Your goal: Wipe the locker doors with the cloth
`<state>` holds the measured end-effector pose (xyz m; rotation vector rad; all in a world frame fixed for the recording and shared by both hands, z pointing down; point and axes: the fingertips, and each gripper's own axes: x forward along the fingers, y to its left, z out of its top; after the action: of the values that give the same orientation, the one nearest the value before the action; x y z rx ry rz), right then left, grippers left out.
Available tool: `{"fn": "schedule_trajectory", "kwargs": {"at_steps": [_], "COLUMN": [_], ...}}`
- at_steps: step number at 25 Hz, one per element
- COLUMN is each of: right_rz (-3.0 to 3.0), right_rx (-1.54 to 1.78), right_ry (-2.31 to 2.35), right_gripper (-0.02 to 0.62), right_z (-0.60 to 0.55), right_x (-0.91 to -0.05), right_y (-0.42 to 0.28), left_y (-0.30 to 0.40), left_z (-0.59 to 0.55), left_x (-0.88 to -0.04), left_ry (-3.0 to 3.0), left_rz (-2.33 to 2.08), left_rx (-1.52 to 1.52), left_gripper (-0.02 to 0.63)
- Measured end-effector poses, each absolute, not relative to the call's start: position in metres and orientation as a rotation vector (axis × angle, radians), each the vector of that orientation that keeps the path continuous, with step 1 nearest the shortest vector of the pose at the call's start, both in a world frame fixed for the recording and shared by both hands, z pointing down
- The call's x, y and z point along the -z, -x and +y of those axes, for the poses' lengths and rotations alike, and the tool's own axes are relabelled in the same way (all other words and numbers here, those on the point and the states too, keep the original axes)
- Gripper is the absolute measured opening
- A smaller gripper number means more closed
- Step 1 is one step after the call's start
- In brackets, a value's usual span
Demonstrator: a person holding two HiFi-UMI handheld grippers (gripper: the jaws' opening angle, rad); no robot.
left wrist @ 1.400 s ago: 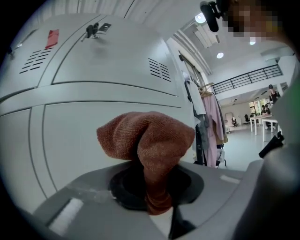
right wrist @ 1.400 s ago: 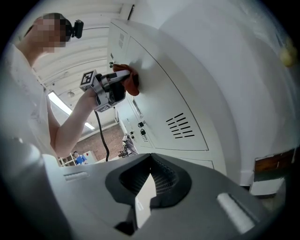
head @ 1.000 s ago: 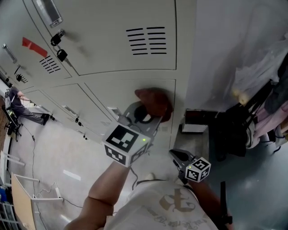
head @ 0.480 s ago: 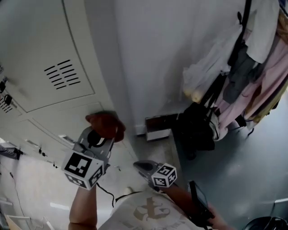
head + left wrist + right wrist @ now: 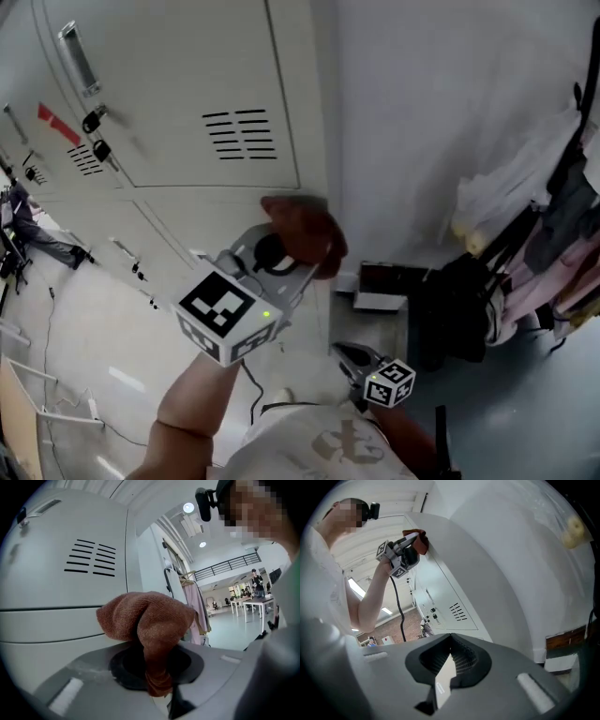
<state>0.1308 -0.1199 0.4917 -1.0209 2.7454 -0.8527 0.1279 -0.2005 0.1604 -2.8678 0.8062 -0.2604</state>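
Observation:
My left gripper (image 5: pixel 292 251) is shut on a reddish-brown cloth (image 5: pixel 302 228). The bunched cloth rests against the grey locker front at its right edge, just under the vented upper door (image 5: pixel 187 84) and at the top of the lower door (image 5: pixel 202 225). The left gripper view shows the cloth (image 5: pixel 149 618) spilling out of the left gripper (image 5: pixel 155 670), with the vented door (image 5: pixel 61 569) behind it. My right gripper (image 5: pixel 349 358) hangs low near my body, jaws together and holding nothing. From the right gripper (image 5: pixel 449 651) I see the left arm and the cloth (image 5: pixel 420 541) high on the lockers (image 5: pixel 454 606).
A white wall (image 5: pixel 422 122) runs right of the lockers. Clothes and bags hang on a rack (image 5: pixel 553 225) at the far right, and a low box (image 5: pixel 382 284) sits by the wall's foot. Keys (image 5: pixel 94 122) hang in the locker locks. A person (image 5: pixel 33 234) sits far off at left.
The head view swung right and back left. The left gripper kept the cloth at the locker's right edge, shifting slightly. The right gripper stayed low and shut.

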Motion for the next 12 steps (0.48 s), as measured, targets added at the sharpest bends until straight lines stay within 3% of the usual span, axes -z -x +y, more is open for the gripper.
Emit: {"fn": "schedule_trajectory", "kwargs": {"at_steps": [12], "right_rz": [2.813], "right_rx": [0.754], "right_ry": [0.965], "right_gripper": [0.008], "right_z": [-0.139], "right_x": [-0.483], "right_y": [-0.08], "left_y": [-0.043], "left_z": [-0.218], "left_x": [-0.156], "left_ry": [2.935], "left_rz": [0.859], "left_rx": [0.228], "left_gripper": [0.077]}}
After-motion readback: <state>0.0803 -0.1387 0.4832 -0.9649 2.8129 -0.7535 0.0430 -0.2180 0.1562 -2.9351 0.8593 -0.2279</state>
